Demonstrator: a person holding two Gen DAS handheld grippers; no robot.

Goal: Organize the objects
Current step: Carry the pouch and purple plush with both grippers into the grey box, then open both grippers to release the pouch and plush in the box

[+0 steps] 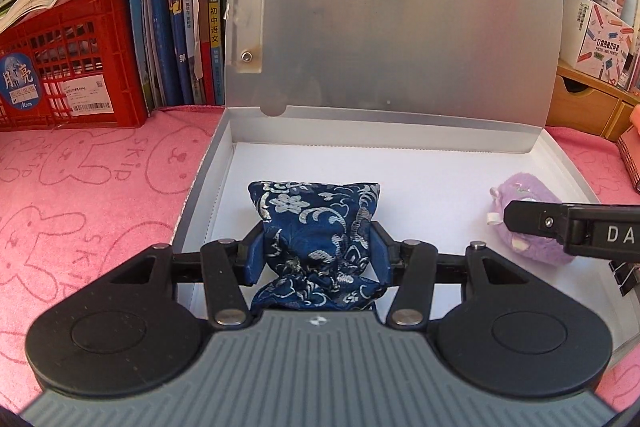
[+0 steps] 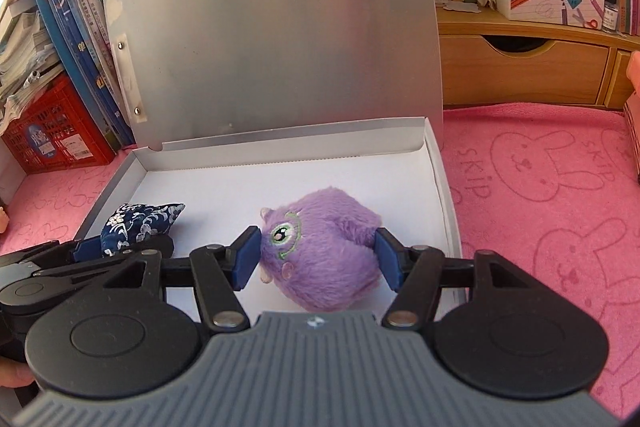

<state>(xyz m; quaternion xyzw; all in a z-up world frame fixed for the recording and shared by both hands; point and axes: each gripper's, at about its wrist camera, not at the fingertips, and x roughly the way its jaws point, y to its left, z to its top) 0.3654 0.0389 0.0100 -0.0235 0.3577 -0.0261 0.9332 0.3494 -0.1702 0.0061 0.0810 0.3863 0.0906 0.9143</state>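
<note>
Left gripper (image 1: 318,255) is clamped on a blue brocade pouch (image 1: 316,227), pads pinching its waist so the fabric bunches. The pouch sits low inside the open white box (image 1: 420,171), toward its left wall; whether it touches the floor of the box I can't tell. Right gripper (image 2: 318,255) is closed on a purple plush toy (image 2: 328,247), pads pressed into the fur on both sides, over the right half of the same box. The box lies on a pink towel (image 2: 540,207) covering the worktop, its grey lid (image 1: 392,19) standing up behind, leaning toward the books (image 1: 180,7).

Judgement: both items look near drop-off, release is next.

Risks:
- Plush is round and soft, so it may roll on release and end against the box wall or the pouch.
- Pouch grip is on loose fabric; it may cling to a pad as the jaws open and drag.
- The two grippers are close together in the box; opening both at once could knock one into the other.
- Lid is only propped; a bump on the box rim could swing it down on the grippers.
</note>
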